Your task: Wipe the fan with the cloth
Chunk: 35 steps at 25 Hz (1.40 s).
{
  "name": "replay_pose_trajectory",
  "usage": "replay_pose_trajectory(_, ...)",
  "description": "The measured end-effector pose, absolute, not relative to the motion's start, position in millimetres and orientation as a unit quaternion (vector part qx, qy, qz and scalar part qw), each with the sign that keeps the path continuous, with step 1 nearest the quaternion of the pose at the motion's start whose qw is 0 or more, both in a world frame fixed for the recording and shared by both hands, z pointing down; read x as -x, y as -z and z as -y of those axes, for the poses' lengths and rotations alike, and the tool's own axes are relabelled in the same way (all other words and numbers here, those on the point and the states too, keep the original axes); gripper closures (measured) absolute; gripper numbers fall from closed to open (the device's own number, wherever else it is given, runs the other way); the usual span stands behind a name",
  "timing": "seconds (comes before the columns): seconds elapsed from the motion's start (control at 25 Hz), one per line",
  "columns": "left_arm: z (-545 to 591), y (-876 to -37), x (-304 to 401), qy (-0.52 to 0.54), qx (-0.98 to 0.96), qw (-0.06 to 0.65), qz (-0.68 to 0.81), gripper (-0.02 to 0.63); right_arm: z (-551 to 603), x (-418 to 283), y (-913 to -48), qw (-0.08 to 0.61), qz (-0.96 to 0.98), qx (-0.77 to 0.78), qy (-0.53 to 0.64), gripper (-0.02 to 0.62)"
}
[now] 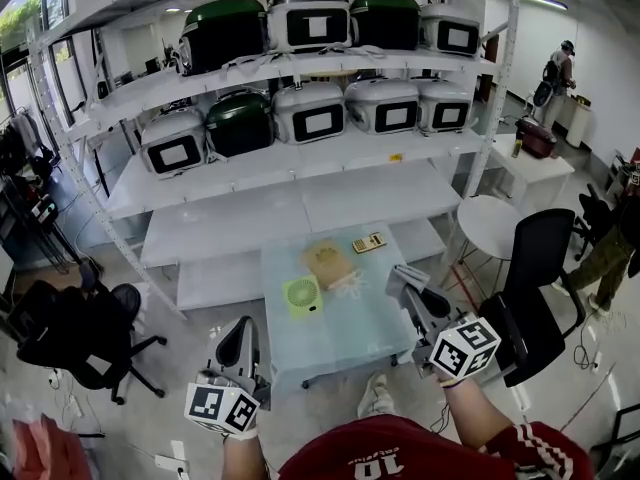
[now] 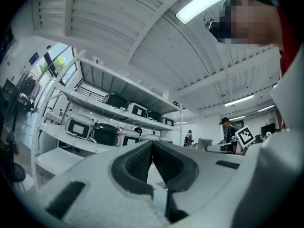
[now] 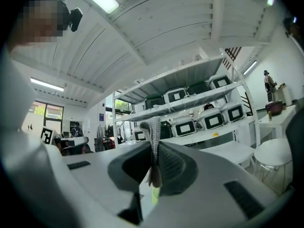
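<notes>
The right gripper's (image 1: pixel 404 284) jaws are pressed together on a strip of grey, waffle-textured cloth (image 3: pixel 153 133), which stands up past the tips. The right gripper view shows the fabric pinched flat between the pads, with only a short tag hanging below. The left gripper's (image 2: pixel 152 147) jaws are closed pad to pad and hold nothing. In the head view this gripper hangs off the near left corner of the glass worktop (image 1: pixel 375 333), while the right one sits over the worktop's right edge. The small green fan (image 1: pixel 303 296) rests on the left-centre of the worktop between the two grippers. It lies to the left of the cloth-bearing jaws and at about the same depth, with its square grille face turned up toward the person. Being squarish, it offers no real long axis, only that broad face. The empty left jaws look somewhat nearer to it, but the cloth is in the right. I judge the coming move to be a sideways carry of the right gripper leftward across the worktop, to bring the cloth onto the grille. The left gripper is well placed to steady the fan's near left edge. A flat tan item (image 1: pixel 328 263) lies just behind the fan and should be out of the path.
</notes>
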<state>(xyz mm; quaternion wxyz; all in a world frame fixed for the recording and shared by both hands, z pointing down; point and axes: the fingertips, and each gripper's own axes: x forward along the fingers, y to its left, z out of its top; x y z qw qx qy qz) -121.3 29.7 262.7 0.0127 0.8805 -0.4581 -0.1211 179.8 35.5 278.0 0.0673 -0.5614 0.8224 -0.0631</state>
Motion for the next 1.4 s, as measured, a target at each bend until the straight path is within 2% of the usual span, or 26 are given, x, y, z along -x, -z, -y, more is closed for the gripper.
replay_pose_trajectory(1.4, -17.3, -275.1, 96.7, 0.099, -0.891, 0.013, 0.443, 0.604, -22.0, -169.8, -282.2, 0.056, -0.829, 0.554, 0.050, 0.575)
